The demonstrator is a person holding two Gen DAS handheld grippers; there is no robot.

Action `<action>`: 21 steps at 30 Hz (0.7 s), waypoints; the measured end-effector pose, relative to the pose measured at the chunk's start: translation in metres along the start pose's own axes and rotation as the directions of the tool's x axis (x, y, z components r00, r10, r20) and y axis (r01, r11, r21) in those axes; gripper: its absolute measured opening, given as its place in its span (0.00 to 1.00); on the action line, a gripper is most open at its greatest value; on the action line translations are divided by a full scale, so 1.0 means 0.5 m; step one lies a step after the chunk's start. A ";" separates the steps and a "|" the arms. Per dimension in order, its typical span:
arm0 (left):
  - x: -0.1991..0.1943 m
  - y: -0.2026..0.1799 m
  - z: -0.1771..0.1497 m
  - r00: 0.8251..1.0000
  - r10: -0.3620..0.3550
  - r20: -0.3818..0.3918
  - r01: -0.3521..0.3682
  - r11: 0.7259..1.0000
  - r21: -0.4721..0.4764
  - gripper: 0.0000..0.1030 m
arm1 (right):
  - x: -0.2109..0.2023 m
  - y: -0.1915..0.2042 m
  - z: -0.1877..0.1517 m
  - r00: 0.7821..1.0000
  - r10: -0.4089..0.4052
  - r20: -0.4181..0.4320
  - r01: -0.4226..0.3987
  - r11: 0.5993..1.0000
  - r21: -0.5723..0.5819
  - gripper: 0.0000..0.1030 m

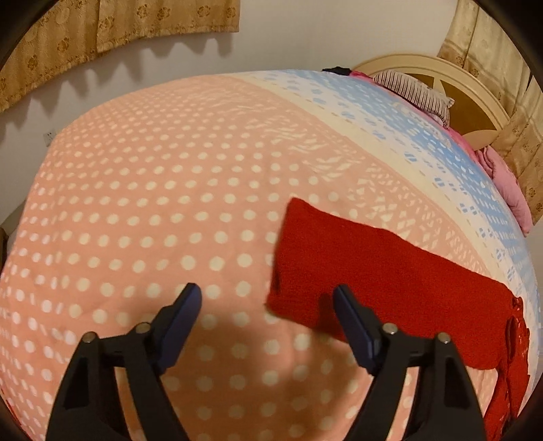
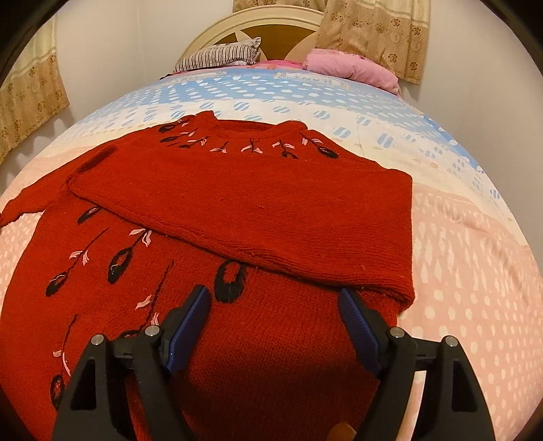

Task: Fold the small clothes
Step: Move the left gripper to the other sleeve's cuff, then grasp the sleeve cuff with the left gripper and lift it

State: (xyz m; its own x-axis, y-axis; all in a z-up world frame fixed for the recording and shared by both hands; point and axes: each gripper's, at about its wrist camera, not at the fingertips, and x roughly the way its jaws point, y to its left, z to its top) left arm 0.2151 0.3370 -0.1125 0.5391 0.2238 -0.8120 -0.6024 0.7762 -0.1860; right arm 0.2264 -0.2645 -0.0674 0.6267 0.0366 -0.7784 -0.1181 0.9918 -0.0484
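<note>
A red knitted sweater [image 2: 258,210] with black and pink embroidery lies flat on the bed, its right sleeve folded across the chest. In the left wrist view its other sleeve [image 1: 380,274] stretches out over the spotted blanket. My left gripper [image 1: 268,291] is open and empty, hovering just above the blanket beside the sleeve's cuff end; its right finger overlaps the sleeve edge. My right gripper [image 2: 273,293] is open and empty, above the sweater's lower body, just below the folded sleeve.
The bed is covered by a pink spotted blanket [image 1: 142,210] with a blue and white band [image 2: 258,88] toward the head. A striped pillow [image 2: 220,56], a pink quilt [image 2: 353,69] and a headboard [image 2: 271,20] stand at the far end. Curtains [image 1: 101,37] hang on the walls.
</note>
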 end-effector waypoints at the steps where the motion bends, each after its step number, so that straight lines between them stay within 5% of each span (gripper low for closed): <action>1: 0.002 -0.004 0.000 1.000 -0.003 0.000 0.003 1.000 0.002 0.76 | 0.000 0.000 0.000 1.000 -0.002 0.000 0.002 1.000 0.000 0.77; 7: 0.008 -0.036 -0.001 0.999 -0.025 0.026 0.023 0.999 0.048 0.61 | 0.000 0.004 0.000 1.000 -0.012 0.002 0.012 1.000 -0.001 0.78; 14: 0.020 -0.044 0.006 0.996 -0.076 0.042 0.073 0.995 0.070 0.24 | -0.001 0.007 -0.001 1.000 -0.022 0.005 0.022 1.000 -0.003 0.79; 21: 0.015 -0.051 0.009 0.993 -0.105 0.060 0.099 0.991 0.091 0.22 | -0.001 0.006 -0.001 1.000 -0.022 0.005 0.022 1.000 -0.004 0.79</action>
State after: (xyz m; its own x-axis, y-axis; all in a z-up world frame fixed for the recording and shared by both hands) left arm 0.2372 0.3216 -0.1115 0.6337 0.1765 -0.7532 -0.4898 0.8452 -0.2140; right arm 0.2254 -0.2613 -0.0673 0.6330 0.0156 -0.7740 -0.1076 0.9919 -0.0681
